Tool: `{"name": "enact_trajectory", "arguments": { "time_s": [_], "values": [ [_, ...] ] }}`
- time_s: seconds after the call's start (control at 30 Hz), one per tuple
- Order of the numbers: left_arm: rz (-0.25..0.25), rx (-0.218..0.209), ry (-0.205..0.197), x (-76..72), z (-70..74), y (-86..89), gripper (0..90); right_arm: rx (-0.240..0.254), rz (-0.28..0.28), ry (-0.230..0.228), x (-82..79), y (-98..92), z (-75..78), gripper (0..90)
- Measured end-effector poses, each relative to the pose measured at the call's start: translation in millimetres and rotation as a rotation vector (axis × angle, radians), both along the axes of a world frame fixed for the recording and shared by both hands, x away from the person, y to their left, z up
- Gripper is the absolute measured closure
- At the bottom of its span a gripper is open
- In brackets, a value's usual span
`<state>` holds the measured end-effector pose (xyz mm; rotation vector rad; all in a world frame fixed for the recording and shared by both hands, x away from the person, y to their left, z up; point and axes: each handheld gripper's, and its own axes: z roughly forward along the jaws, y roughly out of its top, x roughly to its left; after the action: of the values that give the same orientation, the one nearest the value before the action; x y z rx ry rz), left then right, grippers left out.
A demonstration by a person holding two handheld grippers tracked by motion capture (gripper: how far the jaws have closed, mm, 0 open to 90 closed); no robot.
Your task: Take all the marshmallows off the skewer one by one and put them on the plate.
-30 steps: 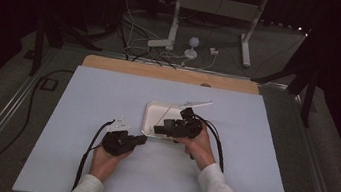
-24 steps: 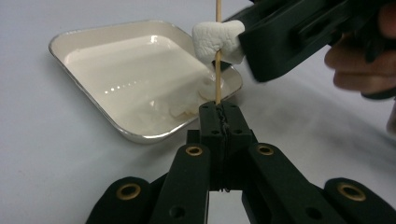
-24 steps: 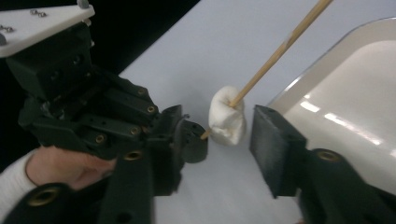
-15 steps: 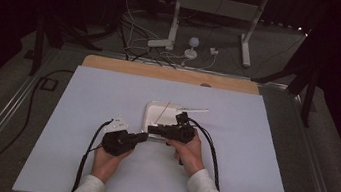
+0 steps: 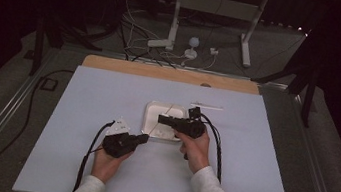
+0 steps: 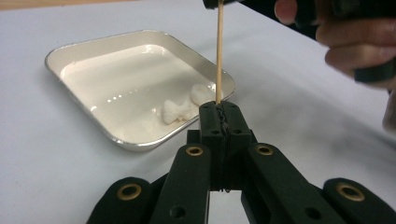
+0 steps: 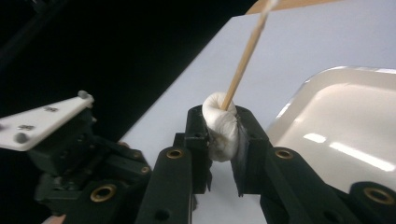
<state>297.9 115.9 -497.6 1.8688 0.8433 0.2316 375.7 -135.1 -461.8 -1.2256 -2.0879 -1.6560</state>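
A thin wooden skewer (image 6: pixel 218 51) stands up out of my left gripper (image 6: pixel 219 109), whose jaws are shut on its lower end. My right gripper (image 7: pixel 219 114) is shut on a white marshmallow (image 7: pixel 220 133), and the skewer (image 7: pixel 245 51) enters the top of it. In the high view the left gripper (image 5: pixel 145 137) sits just in front of the white square tray (image 5: pixel 152 108). There the right gripper (image 5: pixel 160 119) reaches over the tray's front part toward the left one. Two more marshmallows (image 6: pixel 177 109) lie in the tray (image 6: pixel 93 51) near its closest rim.
A pale stick (image 5: pixel 206 106) lies on the white table cover (image 5: pixel 258 179) behind and right of the tray. A wooden strip (image 5: pixel 112 64) runs along the far table edge. Beyond it, cables and a stand's feet (image 5: pixel 190 48) are on the floor.
My right gripper has moved left and nearer to me, across the tray toward the left gripper. The left gripper has stayed about where it was.
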Motion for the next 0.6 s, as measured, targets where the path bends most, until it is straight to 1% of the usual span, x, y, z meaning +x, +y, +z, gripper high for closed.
{"name": "enact_trajectory", "arguments": {
  "time_s": [0.03, 0.07, 0.1, 0.13, 0.17, 0.2, 0.3, 0.37, 0.4, 0.43, 0.5, 0.53, 0.57, 0.6],
  "values": [
    [-0.001, 0.006, -0.003, -0.3, -0.2, -0.9, 90.0, -0.016, 0.001, -0.010, -0.3, -1.6, 2.6, 78.9],
    [-0.004, 0.007, -0.002, -0.4, -0.7, -1.0, 90.0, -0.022, -0.004, -0.021, -0.2, -3.2, 4.6, 78.9],
    [-0.006, 0.020, -0.002, -0.7, -0.9, -0.9, 90.0, -0.018, -0.012, -0.023, 0.4, -5.5, 6.5, 78.9],
    [-0.006, 0.042, -0.007, -1.7, -1.6, -0.9, 90.0, -0.006, -0.026, -0.027, 1.7, -8.8, 8.4, 79.1],
    [-0.006, 0.046, -0.005, -2.3, -2.7, 0.0, 90.0, 0.016, -0.049, -0.025, 4.0, -13.9, 10.9, 79.2],
    [-0.010, 0.039, -0.004, -2.4, -2.8, 0.9, 90.0, 0.033, -0.069, -0.022, 6.5, -19.5, 13.8, 79.3],
    [-0.019, 0.045, -0.009, -2.5, -1.6, -1.2, 90.0, -0.004, -0.067, -0.042, 10.3, -27.0, 21.3, 79.2],
    [-0.023, 0.044, -0.012, -2.6, -1.5, -2.2, 90.0, -0.017, -0.071, -0.052, 10.9, -28.5, 26.3, 79.1],
    [-0.023, 0.050, -0.016, -3.0, -0.7, -1.7, 90.0, -0.014, -0.073, -0.057, 11.6, -29.1, 27.9, 79.1],
    [-0.024, 0.053, -0.017, -3.3, -0.2, -0.8, 90.0, -0.009, -0.078, -0.059, 12.3, -29.7, 29.2, 79.1],
    [-0.008, 0.099, -0.011, -3.6, -1.9, 1.3, 90.0, 0.004, -0.097, -0.066, 13.3, -32.2, 31.3, 79.4],
    [-0.002, 0.110, -0.004, -3.6, -4.0, 3.7, 90.0, 0.025, -0.116, -0.067, 14.1, -35.8, 33.1, 79.6],
    [0.002, 0.101, 0.004, -3.3, -5.0, 6.3, 90.0, 0.047, -0.127, -0.071, 15.6, -40.9, 35.6, 79.5],
    [0.007, 0.093, 0.002, -3.1, -4.3, 8.3, 90.0, 0.048, -0.132, -0.078, 16.3, -44.9, 38.7, 79.5]
  ]
}}
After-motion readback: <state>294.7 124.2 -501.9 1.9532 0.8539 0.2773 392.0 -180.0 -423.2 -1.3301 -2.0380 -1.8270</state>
